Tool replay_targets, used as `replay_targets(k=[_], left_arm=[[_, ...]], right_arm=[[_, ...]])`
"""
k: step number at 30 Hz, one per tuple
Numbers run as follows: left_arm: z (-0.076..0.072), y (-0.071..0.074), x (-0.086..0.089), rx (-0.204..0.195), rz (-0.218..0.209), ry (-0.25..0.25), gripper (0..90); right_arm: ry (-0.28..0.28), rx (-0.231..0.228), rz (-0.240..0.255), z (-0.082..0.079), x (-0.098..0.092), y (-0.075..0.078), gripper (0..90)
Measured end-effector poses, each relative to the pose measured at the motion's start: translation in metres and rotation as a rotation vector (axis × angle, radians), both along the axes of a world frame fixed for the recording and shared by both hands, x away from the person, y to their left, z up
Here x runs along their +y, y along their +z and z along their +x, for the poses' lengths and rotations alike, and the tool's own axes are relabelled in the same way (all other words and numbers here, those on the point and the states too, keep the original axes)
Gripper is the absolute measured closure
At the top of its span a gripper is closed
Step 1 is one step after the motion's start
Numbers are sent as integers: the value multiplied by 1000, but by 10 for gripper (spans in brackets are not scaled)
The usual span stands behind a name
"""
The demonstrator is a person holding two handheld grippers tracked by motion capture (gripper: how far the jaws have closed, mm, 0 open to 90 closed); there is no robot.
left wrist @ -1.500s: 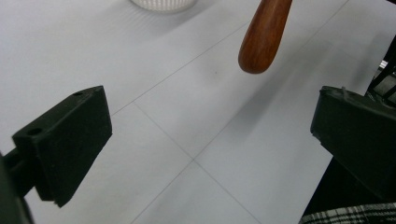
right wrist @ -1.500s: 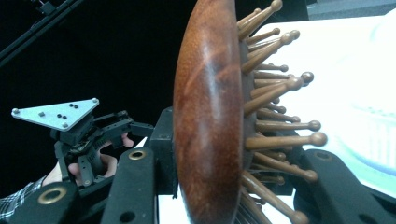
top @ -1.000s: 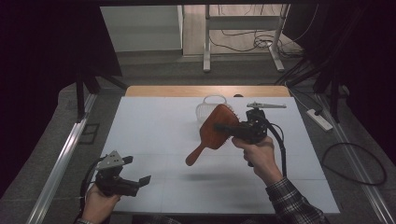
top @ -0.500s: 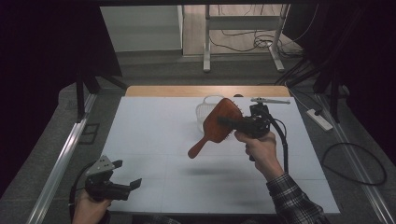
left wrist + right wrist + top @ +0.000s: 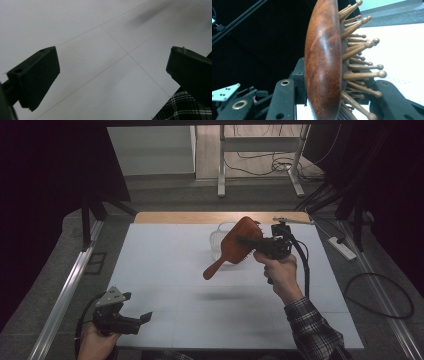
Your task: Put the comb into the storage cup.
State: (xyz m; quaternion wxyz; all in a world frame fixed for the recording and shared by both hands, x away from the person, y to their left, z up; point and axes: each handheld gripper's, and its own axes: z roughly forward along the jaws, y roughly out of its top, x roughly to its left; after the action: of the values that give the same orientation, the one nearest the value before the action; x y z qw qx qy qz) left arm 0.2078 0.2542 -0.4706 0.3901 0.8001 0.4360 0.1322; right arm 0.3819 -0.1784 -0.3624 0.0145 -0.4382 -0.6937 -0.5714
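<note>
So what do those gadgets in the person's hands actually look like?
Each is a black gripper with two blocky black jaws. The left gripper carries a grey three-cornered plate on top, and a black cable loops from it. The right gripper trails a thick black cable too. The right arm wears a dark plaid sleeve.

The right gripper (image 5: pixel 250 241) is being held up above the table by the right hand (image 5: pixel 278 270), its 2 jaws clamping something between them. The left gripper (image 5: pixel 142 316) is staying low near the table edge, jaws standing wide apart.
</note>
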Motion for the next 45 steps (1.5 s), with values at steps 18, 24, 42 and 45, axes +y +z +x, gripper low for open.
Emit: replay_targets(k=[18, 24, 42, 45], left_arm=[[2, 0, 0, 12, 2, 3, 0], [2, -1, 0, 13, -3, 6, 0], [3, -1, -1, 25, 11, 5, 0], [3, -1, -1, 26, 11, 4, 0]], right_arm=[[-90, -21, 13, 28, -10, 18, 559], [-109, -25, 9, 36, -11, 23, 558], [-174, -33, -21, 61, -15, 26, 558], [-184, -37, -26, 65, -16, 27, 558]])
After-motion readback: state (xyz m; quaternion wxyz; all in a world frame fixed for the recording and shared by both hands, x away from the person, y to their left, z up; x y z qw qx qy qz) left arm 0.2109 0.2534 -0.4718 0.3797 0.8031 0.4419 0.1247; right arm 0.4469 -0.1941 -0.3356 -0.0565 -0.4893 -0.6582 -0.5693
